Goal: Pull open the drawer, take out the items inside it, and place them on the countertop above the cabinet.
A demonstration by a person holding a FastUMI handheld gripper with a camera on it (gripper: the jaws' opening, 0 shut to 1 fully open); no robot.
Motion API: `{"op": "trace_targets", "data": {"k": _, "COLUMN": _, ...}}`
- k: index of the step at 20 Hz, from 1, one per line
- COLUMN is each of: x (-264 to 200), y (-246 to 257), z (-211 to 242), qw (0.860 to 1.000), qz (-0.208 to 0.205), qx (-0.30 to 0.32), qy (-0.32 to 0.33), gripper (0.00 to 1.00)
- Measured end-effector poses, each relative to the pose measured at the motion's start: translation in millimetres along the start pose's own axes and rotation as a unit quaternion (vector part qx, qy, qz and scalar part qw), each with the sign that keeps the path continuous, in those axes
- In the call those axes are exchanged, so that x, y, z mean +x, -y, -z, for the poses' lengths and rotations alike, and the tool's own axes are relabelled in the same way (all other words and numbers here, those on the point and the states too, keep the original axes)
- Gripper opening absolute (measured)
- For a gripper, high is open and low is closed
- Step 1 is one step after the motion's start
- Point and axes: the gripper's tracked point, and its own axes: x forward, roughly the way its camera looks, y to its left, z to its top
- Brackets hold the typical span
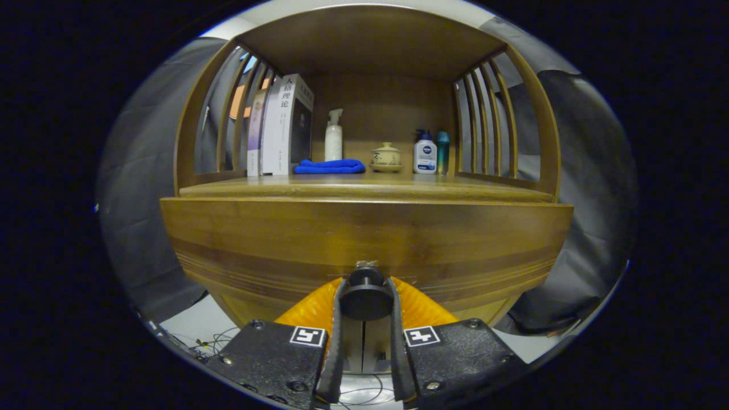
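Gripper (pixel 366 286) level, pointed straight at the cabinet front, low against the drawer (pixel 364 239). Jaws narrow, clamped on the drawer knob (pixel 365 296): one finger pressed to each side of the round dark knob, knob seated between the fingertips. Two square black-and-white marker tags (pixel 308 336) on the gripper body, one per side, just behind the fingers. Loose cables (pixel 216 341) on the pale floor to the left of the gripper body.

Drawer front a wide wooden panel with banded grain, spanning the full cabinet width. Cannot tell whether pulled out at all; inside of drawer hidden, contents not visible.

Countertop (pixel 364 188) directly above the drawer, under an open shelf with slatted sides (pixel 239 114). On it, left to right:
- upright books (pixel 279 125) against the left slats, printed characters on the spines, largest book outermost
- white spray bottle (pixel 333 136) at the back wall
- folded blue cloth (pixel 330 166) lying flat in front of the spray bottle, just beside the books
- small cream lidded cup (pixel 386 155) on a saucer, faint mark on its side, too small to make out
- white pump bottle (pixel 425 155) with blue top and a round dark-blue logo patch
- teal bottle (pixel 443 151) touching or just beside the pump bottle, near the right slats

Grey cloth (pixel 136 228) hanging behind the cabinet on both sides.
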Motion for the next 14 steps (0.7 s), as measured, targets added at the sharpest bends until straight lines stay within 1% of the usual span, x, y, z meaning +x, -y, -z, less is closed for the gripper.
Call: {"op": "trace_targets", "data": {"k": 14, "x": -84, "y": 1, "z": 24, "qw": 1.0, "qz": -0.017, "qx": 0.012, "qy": -0.004, "gripper": 0.37}}
